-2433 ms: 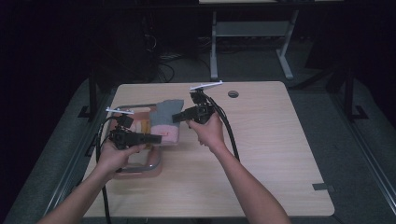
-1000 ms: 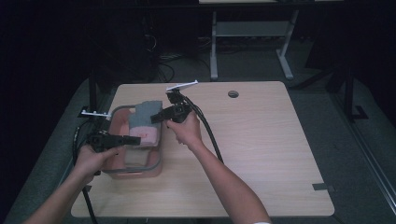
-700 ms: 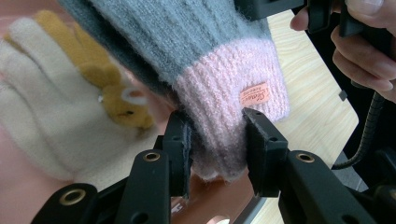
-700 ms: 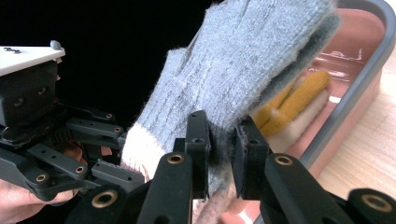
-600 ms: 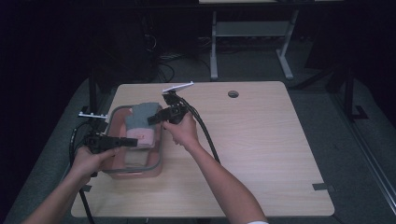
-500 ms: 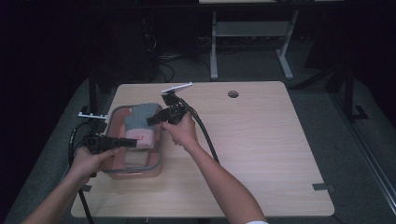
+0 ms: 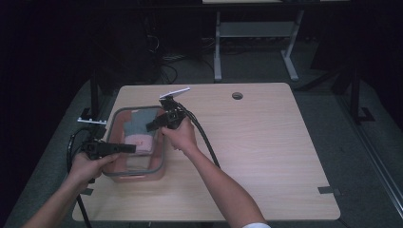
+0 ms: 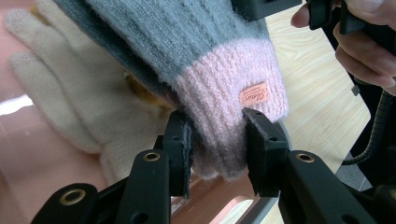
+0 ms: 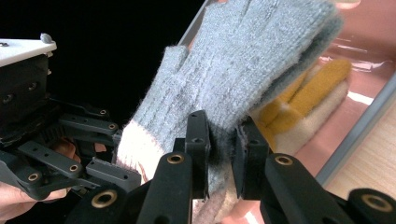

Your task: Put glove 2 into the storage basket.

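While both hands hold it over the clear container (image 7: 159,164) on the table (image 7: 266,142), the grey glove (image 8: 187,42) stretches between two grippers. Its pink cuff (image 8: 224,107) is clamped by the left gripper (image 8: 215,144), and the right gripper (image 9: 223,149) pinches its grey side. Below it lie a cream glove (image 8: 70,107) and a yellow glove (image 9: 313,88).

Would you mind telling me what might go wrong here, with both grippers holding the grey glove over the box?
1. The left gripper pinches only the edge of the pink cuff of the grey glove; that small bite may slip if the hands pull apart.
2. The right gripper grips mid-glove, so opposing pulls could stretch the knit.
3. The cream glove and yellow glove lie just beneath in the clear box; lowering could snag or rumple them.
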### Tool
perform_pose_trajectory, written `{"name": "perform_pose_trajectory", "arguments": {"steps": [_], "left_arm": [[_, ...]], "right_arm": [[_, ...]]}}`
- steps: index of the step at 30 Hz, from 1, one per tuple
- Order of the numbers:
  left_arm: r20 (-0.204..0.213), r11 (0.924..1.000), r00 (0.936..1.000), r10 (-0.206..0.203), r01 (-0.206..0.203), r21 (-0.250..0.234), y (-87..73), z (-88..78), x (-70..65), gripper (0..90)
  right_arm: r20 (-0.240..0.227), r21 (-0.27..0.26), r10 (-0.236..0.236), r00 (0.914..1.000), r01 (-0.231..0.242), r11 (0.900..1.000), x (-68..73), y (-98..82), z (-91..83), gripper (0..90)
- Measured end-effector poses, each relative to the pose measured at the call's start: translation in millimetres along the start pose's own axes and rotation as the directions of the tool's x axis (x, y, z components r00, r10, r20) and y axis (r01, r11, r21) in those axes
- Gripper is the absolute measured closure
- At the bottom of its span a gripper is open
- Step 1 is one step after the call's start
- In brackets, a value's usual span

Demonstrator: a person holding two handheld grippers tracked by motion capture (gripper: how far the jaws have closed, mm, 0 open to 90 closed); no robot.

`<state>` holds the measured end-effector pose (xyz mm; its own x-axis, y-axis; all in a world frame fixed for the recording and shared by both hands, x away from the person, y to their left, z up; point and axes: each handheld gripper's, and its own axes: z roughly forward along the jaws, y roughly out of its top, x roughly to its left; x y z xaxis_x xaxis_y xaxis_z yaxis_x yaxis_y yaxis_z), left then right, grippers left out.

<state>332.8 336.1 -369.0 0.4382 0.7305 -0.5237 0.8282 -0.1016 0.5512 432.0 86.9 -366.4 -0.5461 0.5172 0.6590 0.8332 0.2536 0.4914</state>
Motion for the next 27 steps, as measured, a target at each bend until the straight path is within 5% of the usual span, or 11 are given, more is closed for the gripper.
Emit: {"name": "perform_pose_trajectory", "arguments": {"steps": [27], "left_arm": [[-0.058, 0.9981, 0.9981, -0.022, 0.025, 0.055, -13.5, 8.7, 18.0, 64.3]], "right_arm": [[0.040, 0.084, -0.013, 0.9991, 0.009, 0.996, -6.8, -3.1, 30.4, 75.3]]}}
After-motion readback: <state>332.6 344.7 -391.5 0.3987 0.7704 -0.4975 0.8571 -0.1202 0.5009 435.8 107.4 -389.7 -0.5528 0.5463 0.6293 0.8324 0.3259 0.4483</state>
